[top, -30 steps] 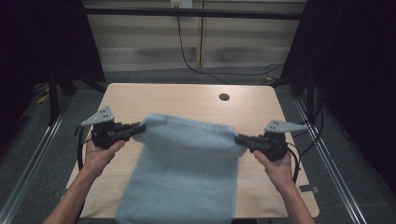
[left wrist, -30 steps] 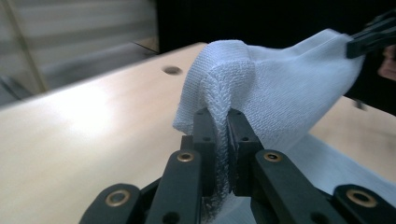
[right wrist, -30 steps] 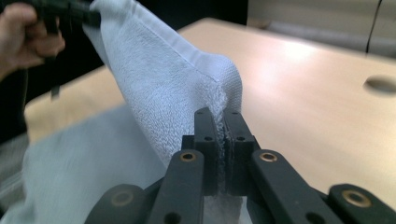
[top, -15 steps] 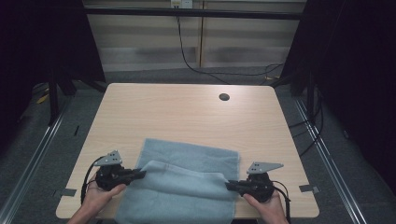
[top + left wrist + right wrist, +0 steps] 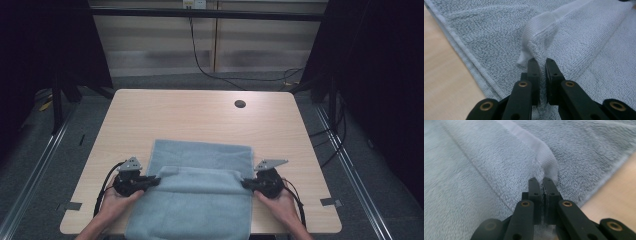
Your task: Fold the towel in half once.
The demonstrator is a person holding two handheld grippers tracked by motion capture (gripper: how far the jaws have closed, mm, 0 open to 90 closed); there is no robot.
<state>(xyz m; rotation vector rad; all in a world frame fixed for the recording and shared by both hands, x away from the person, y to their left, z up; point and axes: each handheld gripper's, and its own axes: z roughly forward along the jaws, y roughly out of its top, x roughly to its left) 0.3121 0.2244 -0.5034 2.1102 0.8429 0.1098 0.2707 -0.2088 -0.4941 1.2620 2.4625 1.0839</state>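
A pale blue towel (image 5: 200,195) lies on the near half of the wooden table (image 5: 190,115), its near end hanging over the edge. The left gripper (image 5: 150,182) is clamped on the folded layer's left corner (the hem pinched between its jaws), and the right gripper (image 5: 246,184) is clamped on the right corner.

Left claw (image 5: 543,62) pinches the towel (image 5: 584,45) hem

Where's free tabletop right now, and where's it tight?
Free: the far half of the table beyond the towel, around the round hole. Crowded: the near edge, with the left gripper and right gripper clamping the towel.
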